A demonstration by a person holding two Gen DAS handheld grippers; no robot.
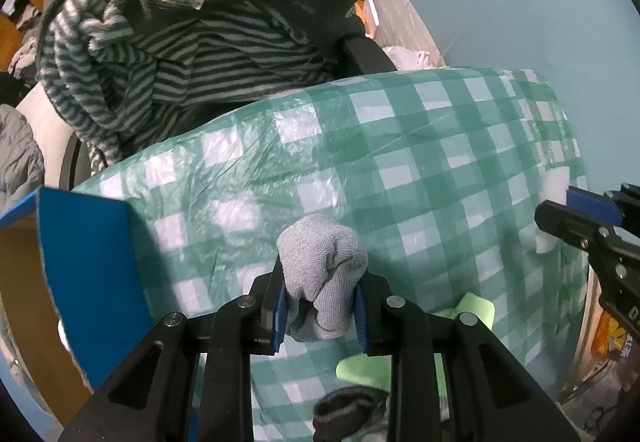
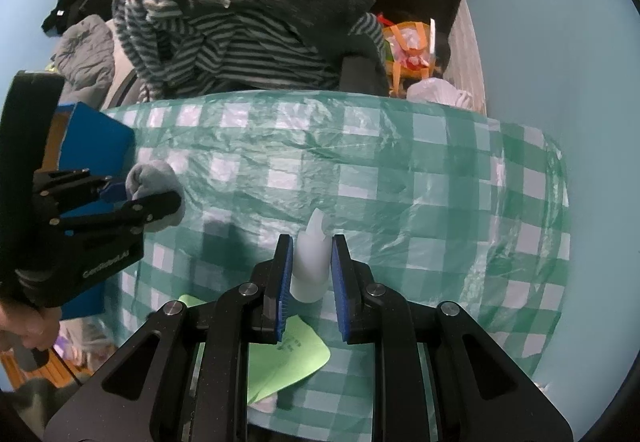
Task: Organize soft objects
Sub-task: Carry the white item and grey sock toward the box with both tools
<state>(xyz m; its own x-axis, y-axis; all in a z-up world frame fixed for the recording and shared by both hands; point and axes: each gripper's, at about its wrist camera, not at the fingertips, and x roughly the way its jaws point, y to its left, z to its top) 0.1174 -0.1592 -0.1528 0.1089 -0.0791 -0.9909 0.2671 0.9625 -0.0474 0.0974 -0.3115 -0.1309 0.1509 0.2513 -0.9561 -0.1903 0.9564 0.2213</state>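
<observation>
While both tools hang above the green-and-white checked plastic tablecloth (image 2: 400, 177), each already carries something soft: the left gripper (image 1: 320, 312) is clenched on a rolled light-grey knitted sock (image 1: 322, 274), held off the cloth just beside the blue cardboard box (image 1: 88, 258) at the table's left edge, and the right gripper (image 2: 310, 274) has its blue pads against the sides of a small white soft piece (image 2: 310, 262), seemingly foam or cloth, held over the middle of the near side. I cannot tell how firmly the white piece is squeezed, but it sits clasped between the pads and clear of the cloth. Judging from this, the work is midway: two items are picked up but not yet put anywhere, and the open-topped box looks the likely place for them, though its inside is hidden. Left on the table near the front edge are a dark grey bundled sock (image 1: 348, 416) and a light green card or sheet (image 2: 288, 362). The heap of striped and dark fleece clothing (image 1: 192, 41) on the chair behind appears untouched.
</observation>
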